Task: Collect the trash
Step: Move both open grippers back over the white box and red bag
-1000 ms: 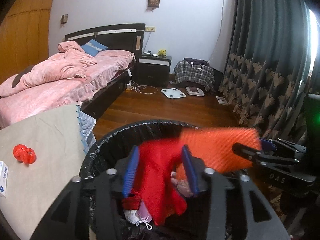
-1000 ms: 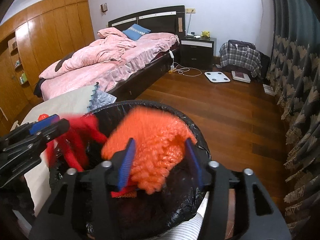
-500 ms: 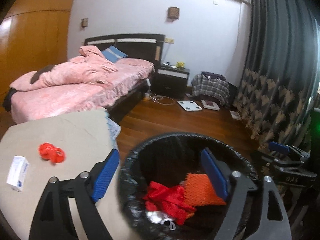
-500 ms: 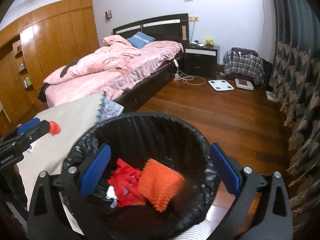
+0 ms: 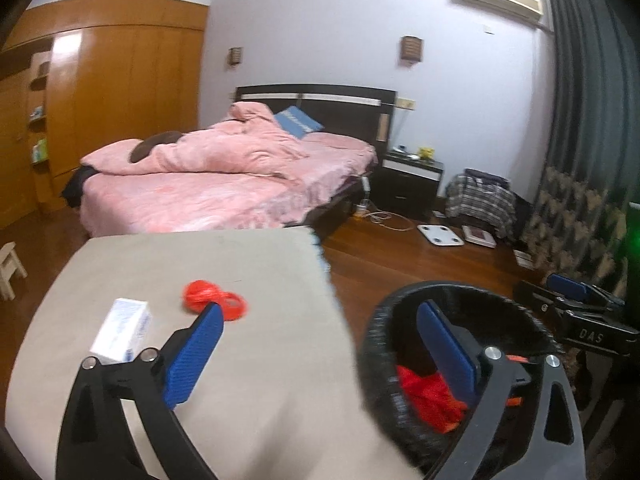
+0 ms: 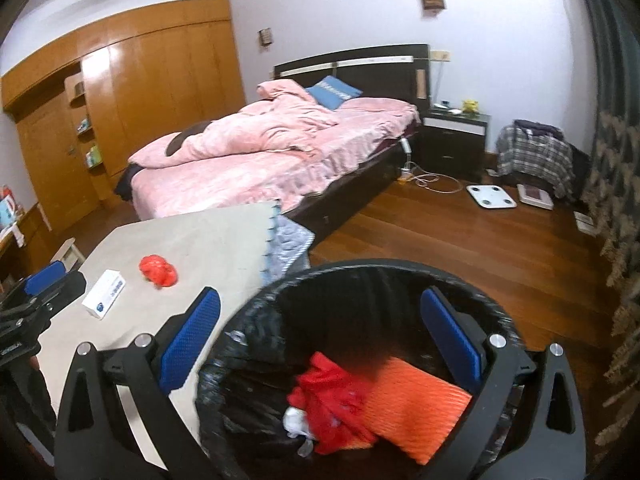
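Observation:
A bin with a black liner [image 6: 256, 304] stands beside a beige-covered table [image 5: 240, 264]. Inside it lie a red crumpled piece [image 6: 332, 396] and an orange ribbed piece [image 6: 416, 408]. My right gripper [image 6: 320, 298] hangs open above the bin with nothing between its pads. My left gripper [image 5: 320, 310] straddles the table edge and the bin rim [image 5: 376, 320], its jaws still opening and empty. On the table lie a red crumpled wrapper [image 5: 212, 300] and a small white box [image 5: 122, 330]. The wrapper [image 6: 158, 271] and box [image 6: 104, 294] also show in the right wrist view.
A bed with pink bedding [image 5: 224, 184] stands beyond the table, with a dark nightstand [image 5: 412, 184] to its right. A white scale [image 5: 440, 235] lies on the wooden floor. Dark curtains [image 5: 580, 160] hang at the right and a wooden wardrobe [image 5: 100, 112] fills the left.
Both grippers opened and let go of the red and orange pieces, which now lie in the bin. The left gripper swung left toward the table and both views rose.

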### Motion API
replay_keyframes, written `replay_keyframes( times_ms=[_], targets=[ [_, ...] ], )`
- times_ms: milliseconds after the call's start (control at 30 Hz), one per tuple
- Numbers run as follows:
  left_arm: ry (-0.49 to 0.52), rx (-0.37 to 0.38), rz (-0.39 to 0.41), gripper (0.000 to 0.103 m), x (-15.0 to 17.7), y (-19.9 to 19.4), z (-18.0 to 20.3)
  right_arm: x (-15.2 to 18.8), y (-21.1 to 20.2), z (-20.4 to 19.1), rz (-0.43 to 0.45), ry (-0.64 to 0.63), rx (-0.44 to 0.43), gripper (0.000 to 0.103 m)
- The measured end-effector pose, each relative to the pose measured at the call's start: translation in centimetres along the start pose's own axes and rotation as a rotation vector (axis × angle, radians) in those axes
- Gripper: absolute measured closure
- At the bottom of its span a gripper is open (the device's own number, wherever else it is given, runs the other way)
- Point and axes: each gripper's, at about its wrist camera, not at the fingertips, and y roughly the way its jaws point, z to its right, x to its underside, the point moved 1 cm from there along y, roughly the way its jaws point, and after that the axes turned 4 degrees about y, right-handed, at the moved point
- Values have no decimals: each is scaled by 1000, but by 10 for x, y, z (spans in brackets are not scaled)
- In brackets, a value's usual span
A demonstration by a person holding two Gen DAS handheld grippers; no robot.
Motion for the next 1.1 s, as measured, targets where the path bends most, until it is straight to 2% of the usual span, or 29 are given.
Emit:
replay_keyframes(
  times_ms=[333, 600, 833, 1100],
  targets=[
    [-52, -168, -18, 7, 16, 1, -77, 0, 51, -75, -35, -77, -90, 5],
    [-94, -273, -77, 7, 33, 28, -139, -1, 92, -125, -68, -120, -138, 5],
    [-150, -305, -153, 8, 50, 61, -183, 0, 130, -159, -109, -143, -163, 5],
    [-191, -314, -212, 8, 62, 87, -214, 7, 163, -181, -151, -162, -166, 5]
  ],
)
